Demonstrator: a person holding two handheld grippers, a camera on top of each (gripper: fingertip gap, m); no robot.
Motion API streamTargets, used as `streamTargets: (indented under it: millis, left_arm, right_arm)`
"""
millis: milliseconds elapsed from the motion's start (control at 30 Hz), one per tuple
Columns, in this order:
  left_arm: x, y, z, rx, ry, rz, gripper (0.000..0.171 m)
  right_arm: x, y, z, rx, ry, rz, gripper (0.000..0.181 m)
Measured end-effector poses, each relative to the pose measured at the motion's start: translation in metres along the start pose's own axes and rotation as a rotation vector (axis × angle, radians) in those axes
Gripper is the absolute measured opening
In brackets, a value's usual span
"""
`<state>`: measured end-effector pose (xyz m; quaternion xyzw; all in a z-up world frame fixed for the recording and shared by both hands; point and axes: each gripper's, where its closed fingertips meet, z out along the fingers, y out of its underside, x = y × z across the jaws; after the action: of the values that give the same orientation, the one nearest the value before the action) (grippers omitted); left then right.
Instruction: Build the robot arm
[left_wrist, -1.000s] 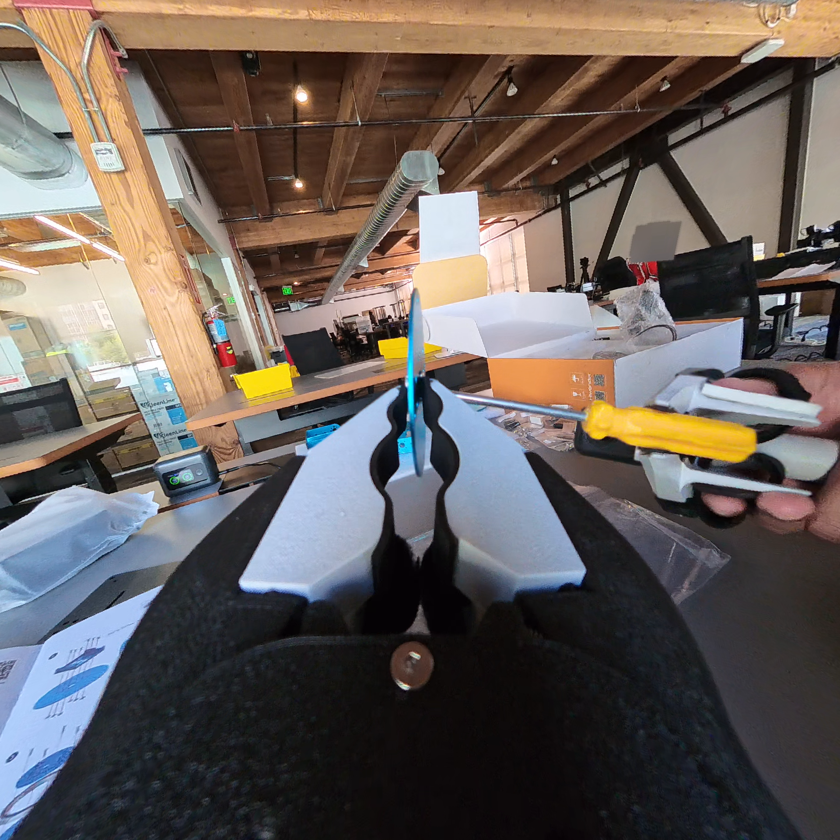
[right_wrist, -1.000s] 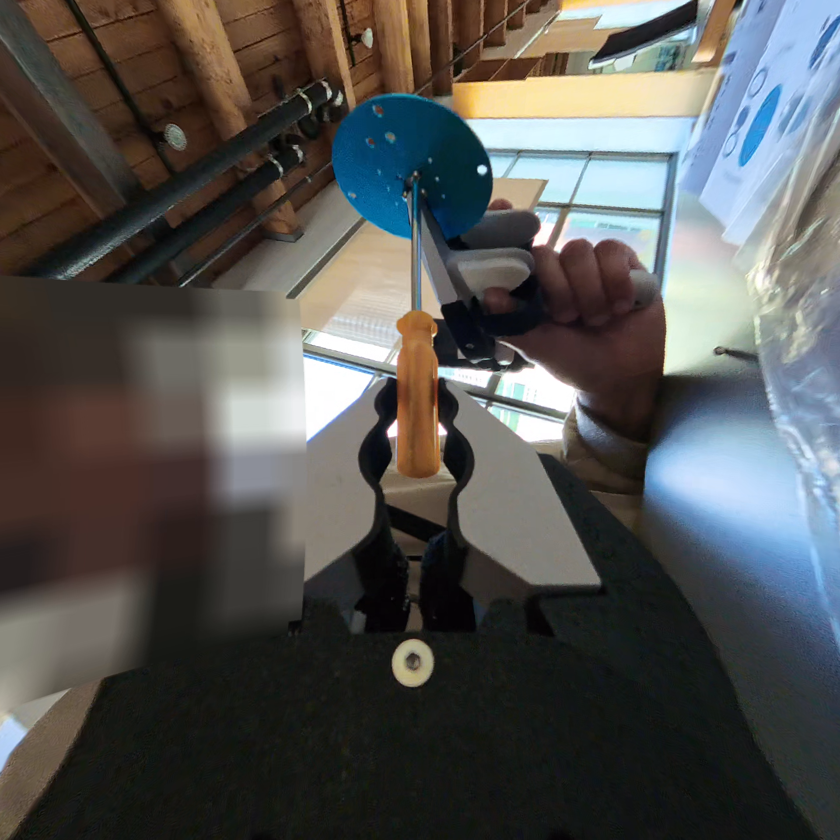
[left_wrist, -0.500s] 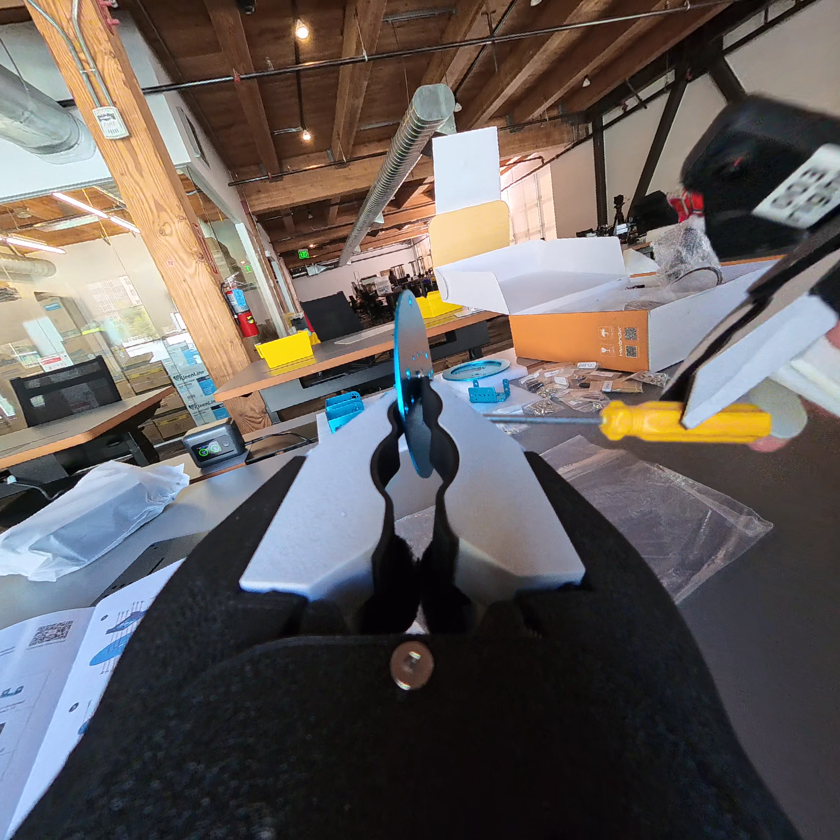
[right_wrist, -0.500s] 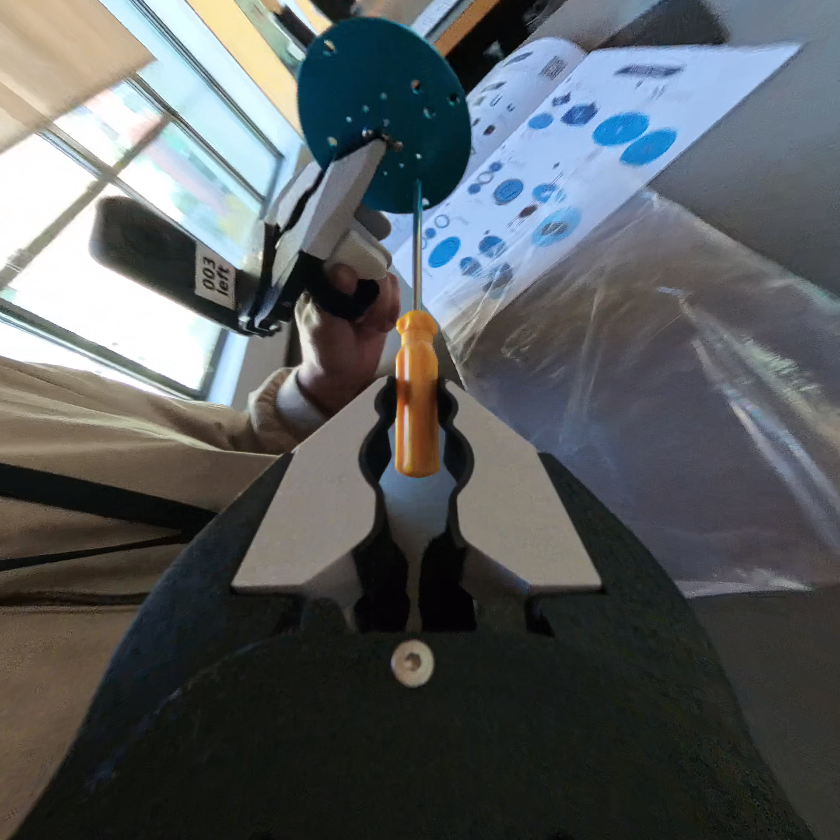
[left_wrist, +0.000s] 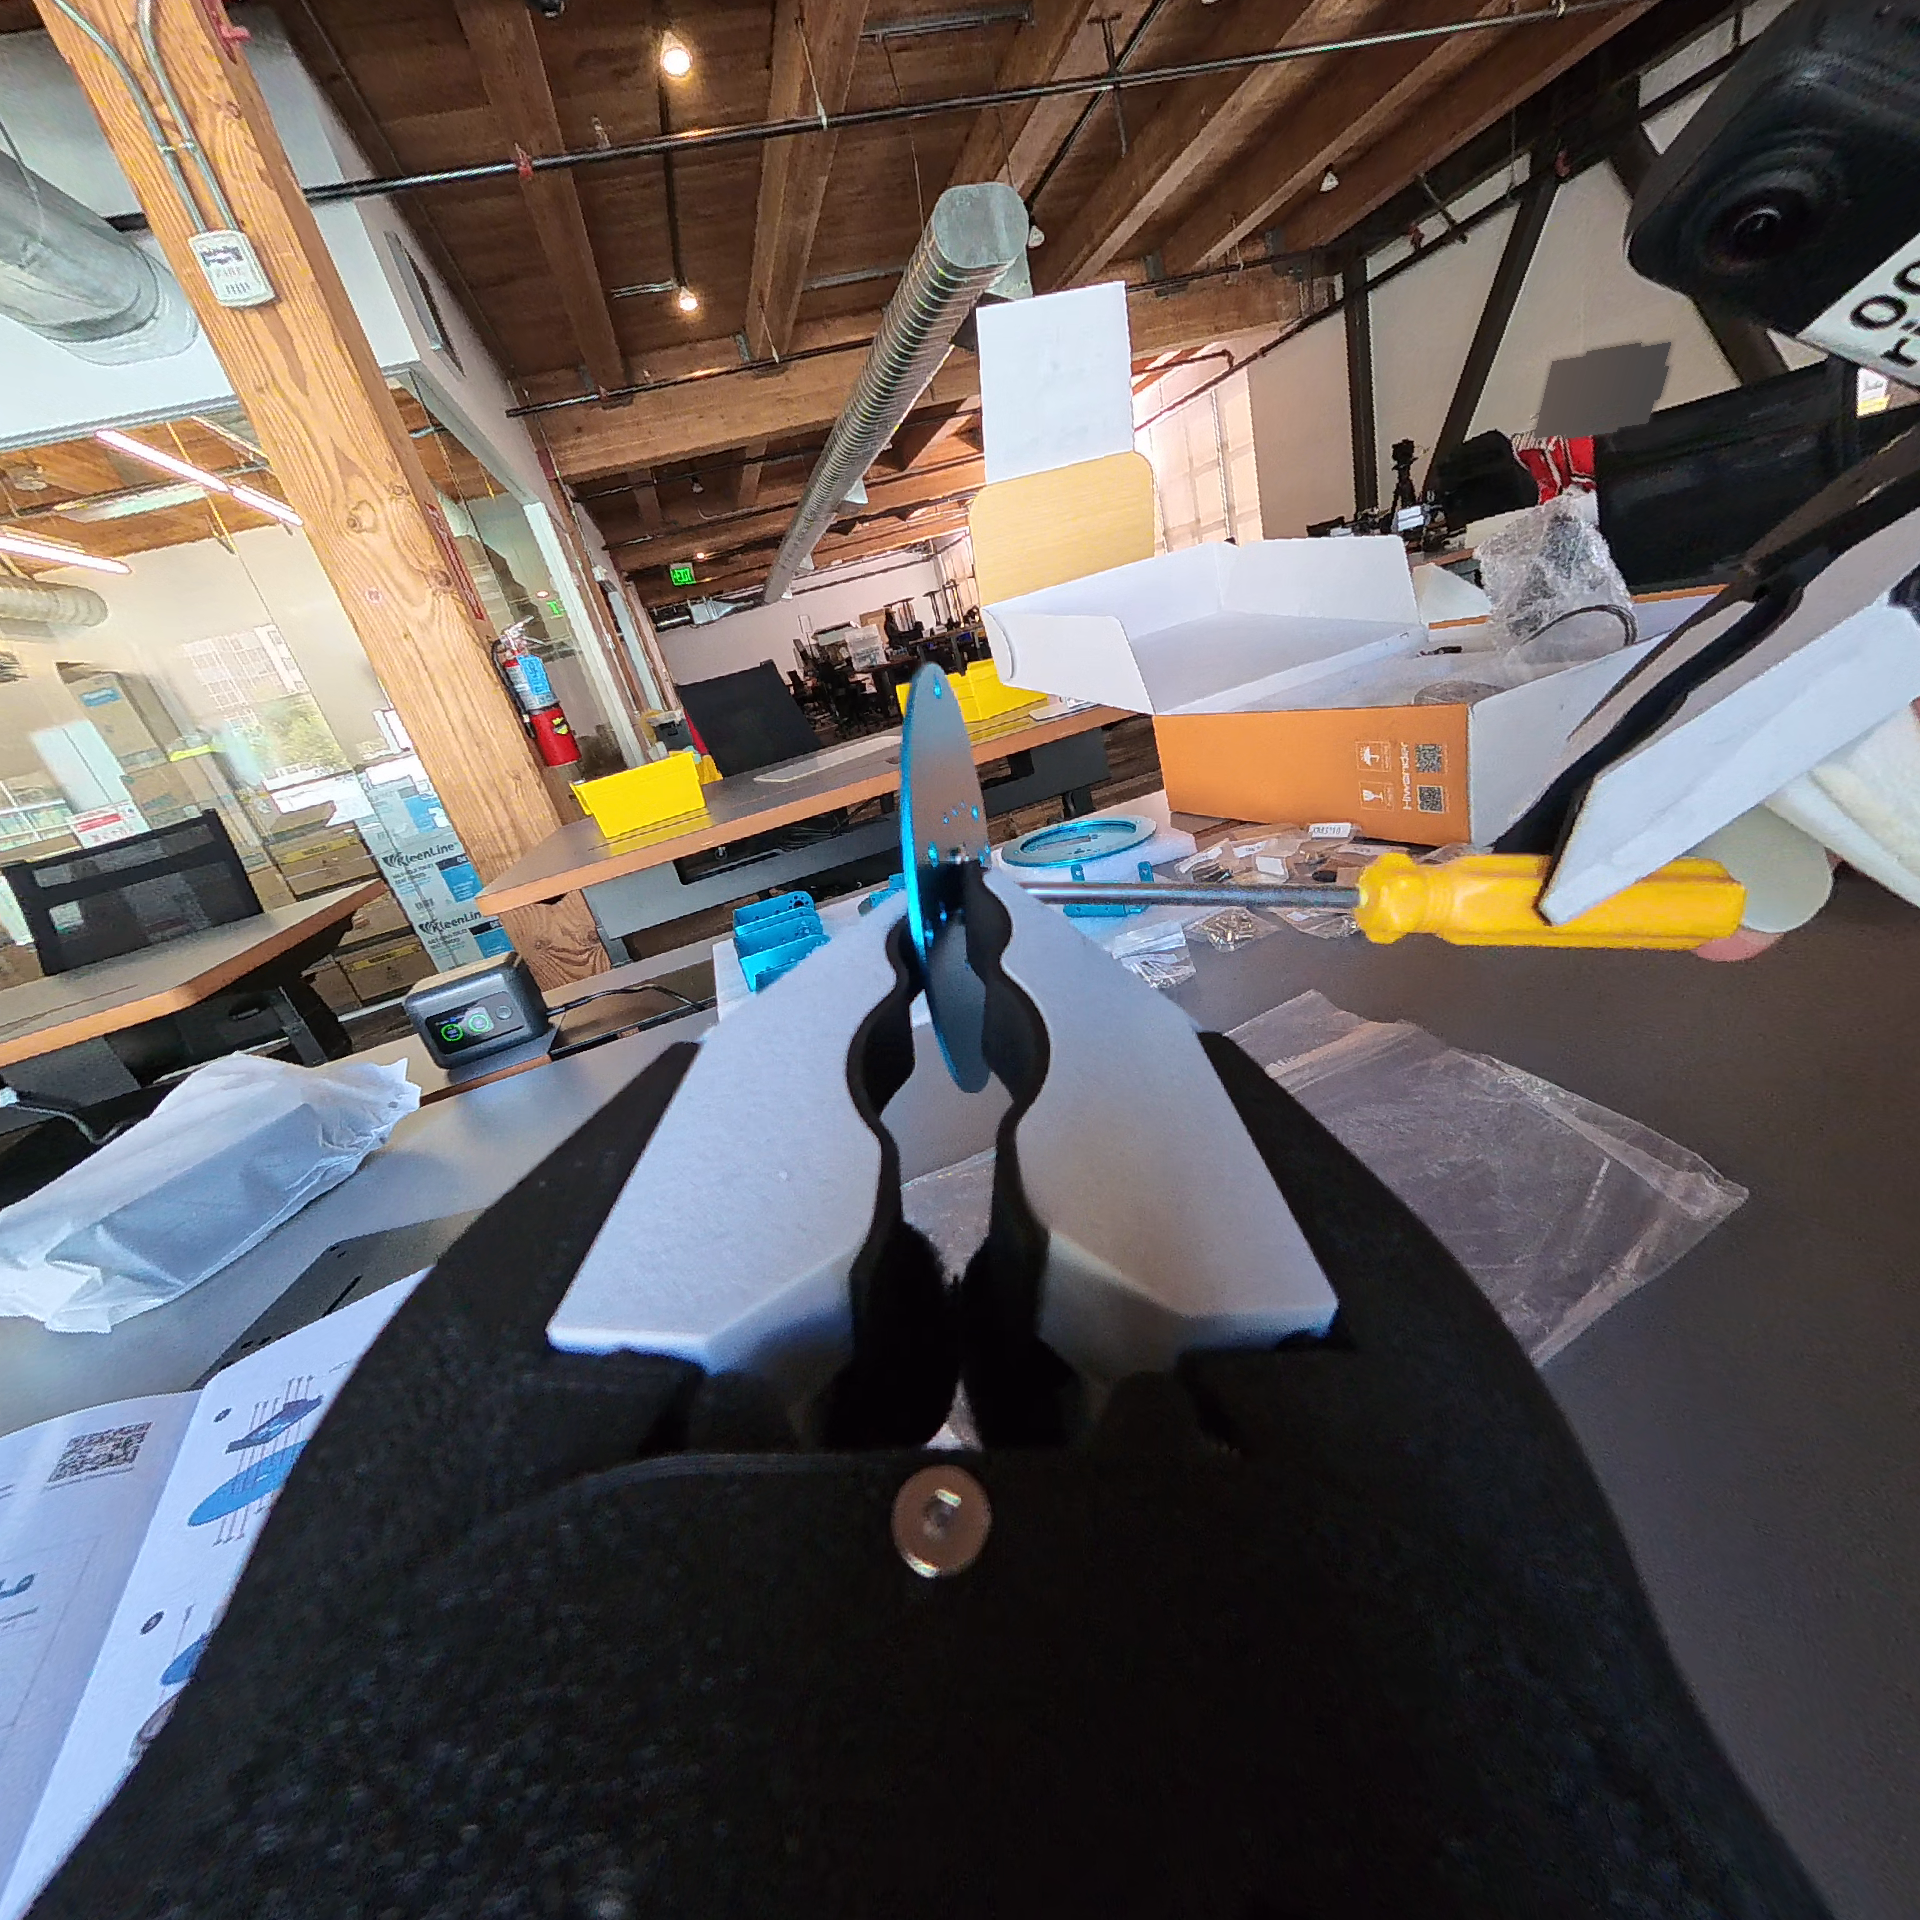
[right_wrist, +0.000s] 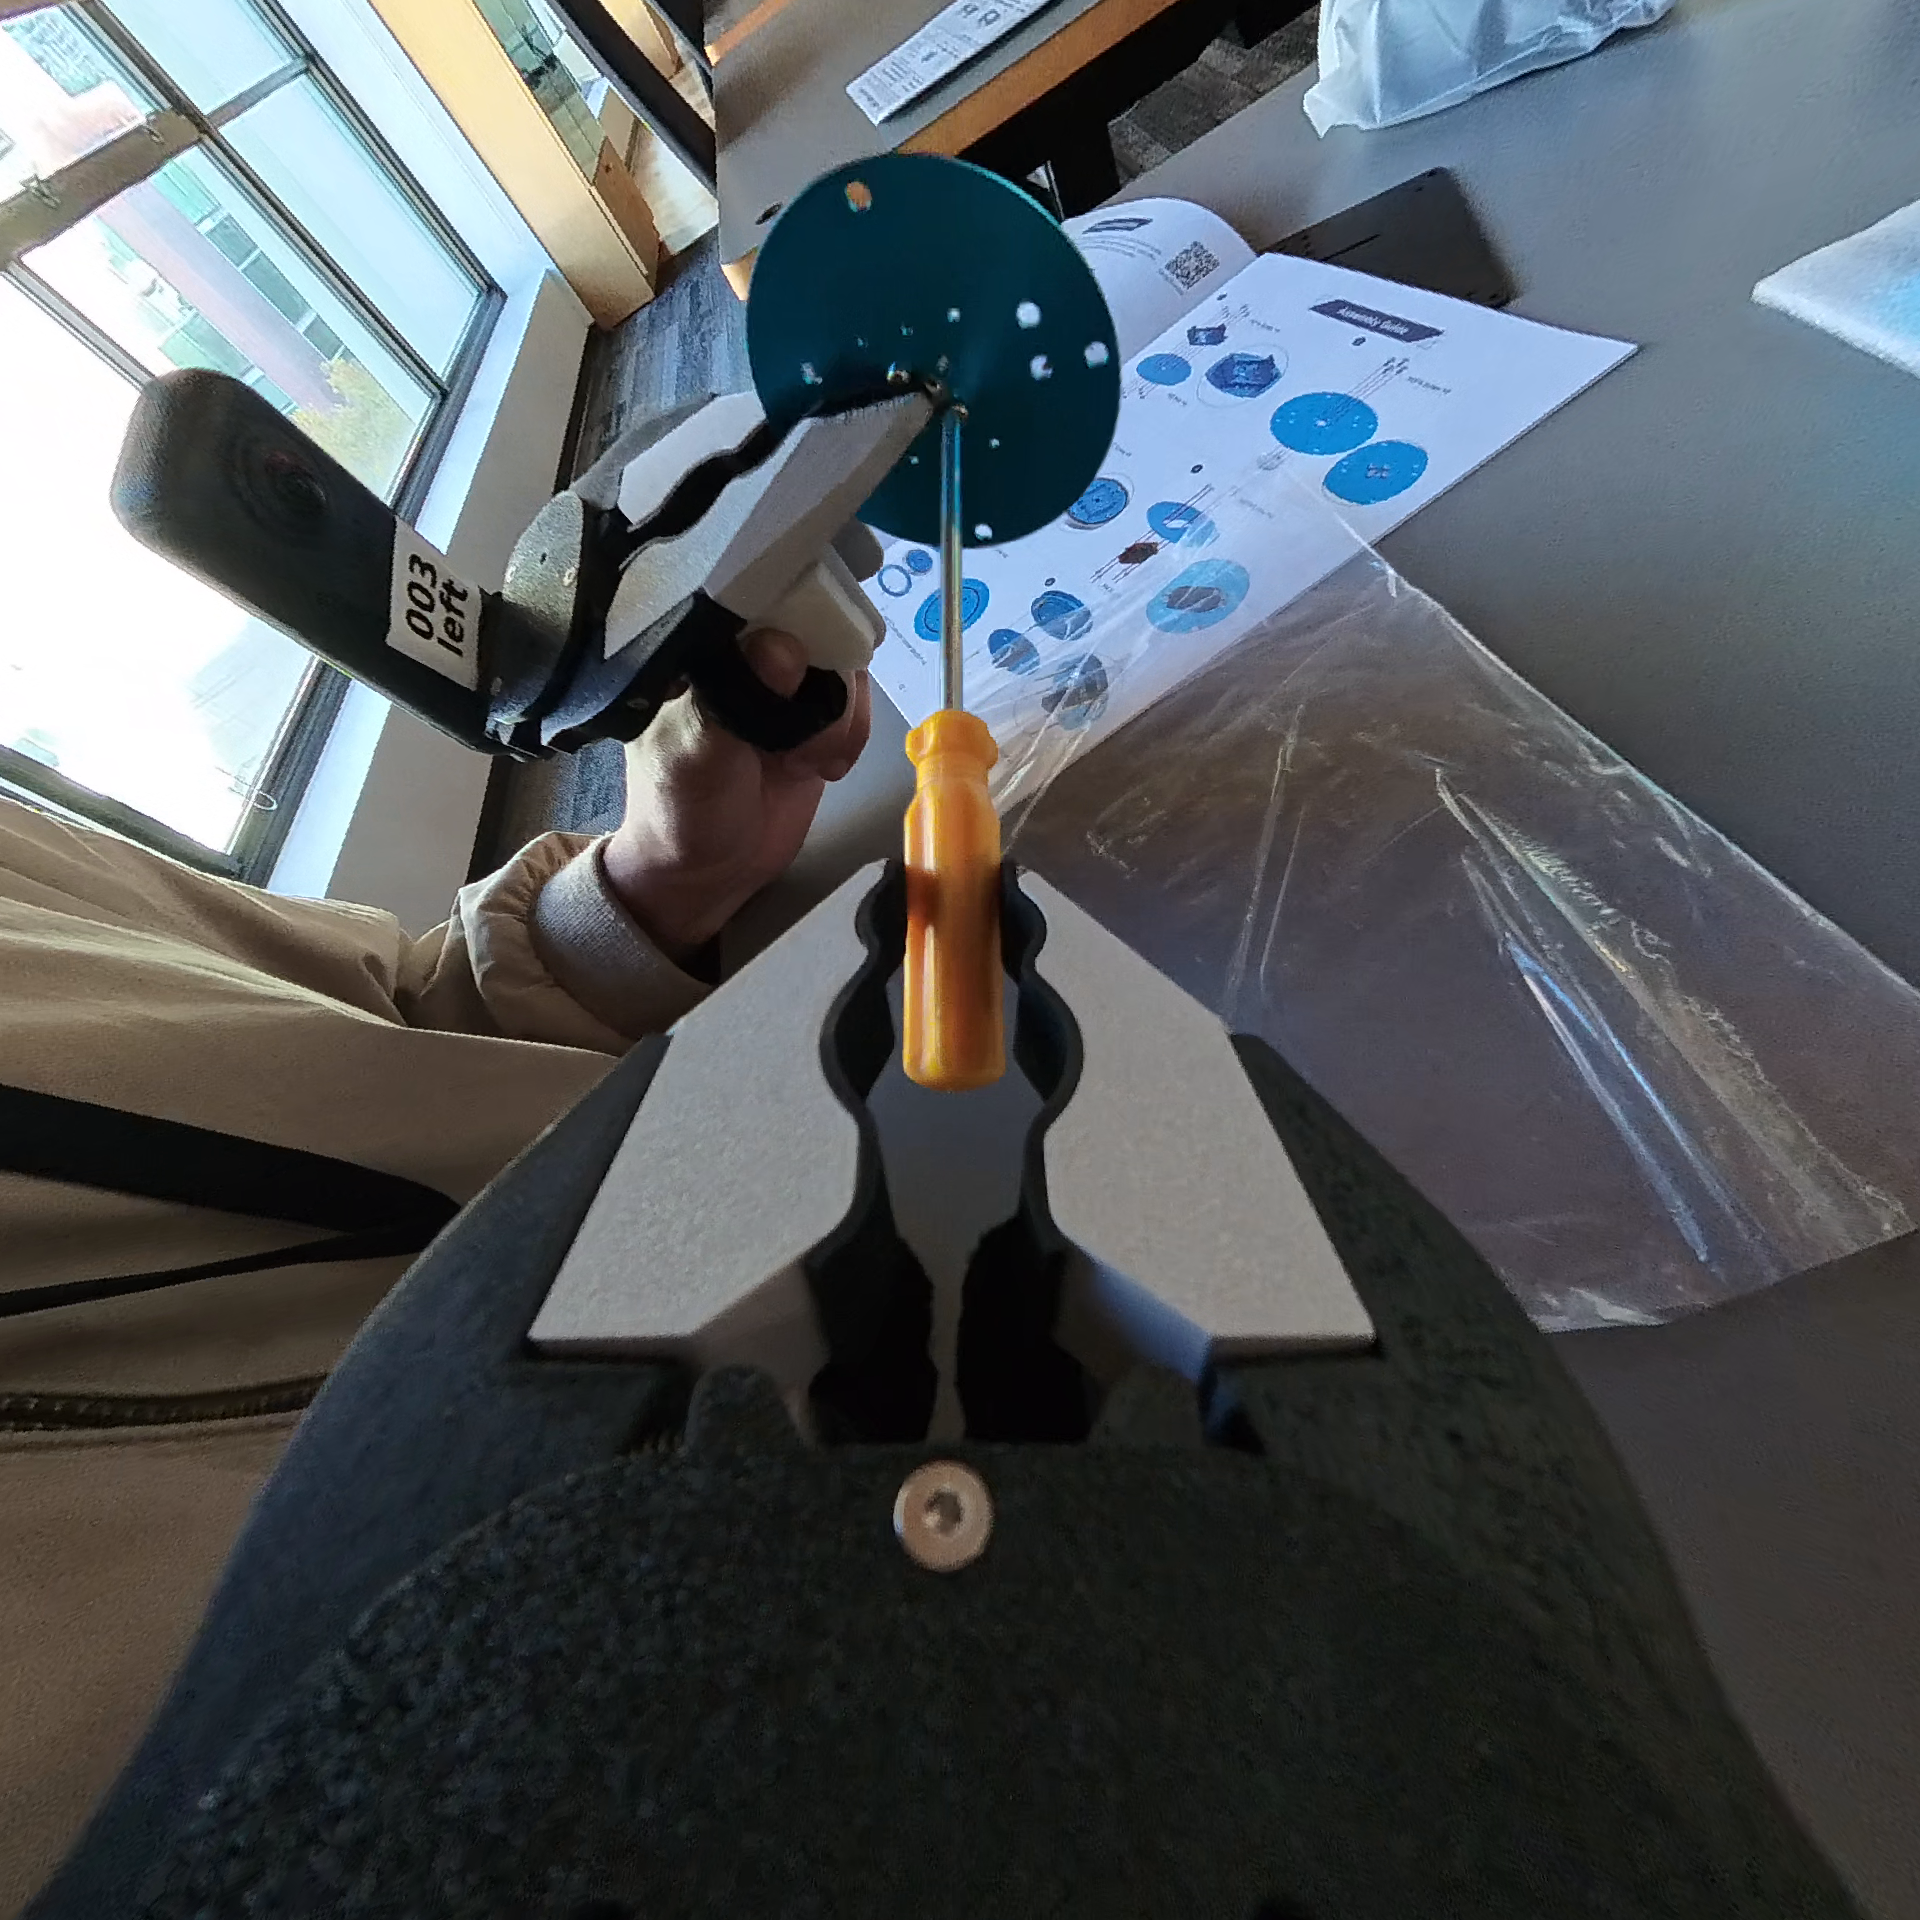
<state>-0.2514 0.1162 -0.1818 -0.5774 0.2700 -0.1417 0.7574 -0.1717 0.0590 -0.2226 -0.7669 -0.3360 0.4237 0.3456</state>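
My left gripper (left_wrist: 948, 914) is shut on a blue round metal disc (left_wrist: 938, 821) with several small holes, held edge-on and upright above the table. My right gripper (right_wrist: 951, 883) is shut on the yellow handle of a screwdriver (right_wrist: 951, 914). The screwdriver's metal shaft (right_wrist: 948, 540) reaches forward and its tip meets the disc (right_wrist: 966, 312) near the left gripper's fingertips (right_wrist: 831, 457). In the left wrist view the screwdriver (left_wrist: 1507, 899) comes in from the right, with the right gripper (left_wrist: 1704, 800) on it.
A grey table (left_wrist: 1714, 1403) holds a clear plastic bag (left_wrist: 1455, 1132), an open instruction sheet (right_wrist: 1299, 436), an orange and white open box (left_wrist: 1351, 769), small hardware packets (left_wrist: 1247, 914), blue metal parts (left_wrist: 774, 935) and a white wrapped bundle (left_wrist: 187, 1174). A person's sleeve (right_wrist: 260, 1039) is at the left. The gap from one gripper's tips to the other's is roughly 11 centimeters.
Both grippers have tilted down from a view of the ceiling toward the table. The screwdriver has stayed with its tip at the disc. The right gripper now stands higher and closer in the left wrist view.
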Motion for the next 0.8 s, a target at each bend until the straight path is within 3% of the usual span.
streamTargets:
  millis: [800]
  left_arm:
    - [0.0015, 0.001, 0.0013, -0.01, 0.004, -0.001, 0.005]
  right_arm:
    - [-0.0034, -0.001, -0.0039, 0.005, 0.004, 0.01, 0.016]
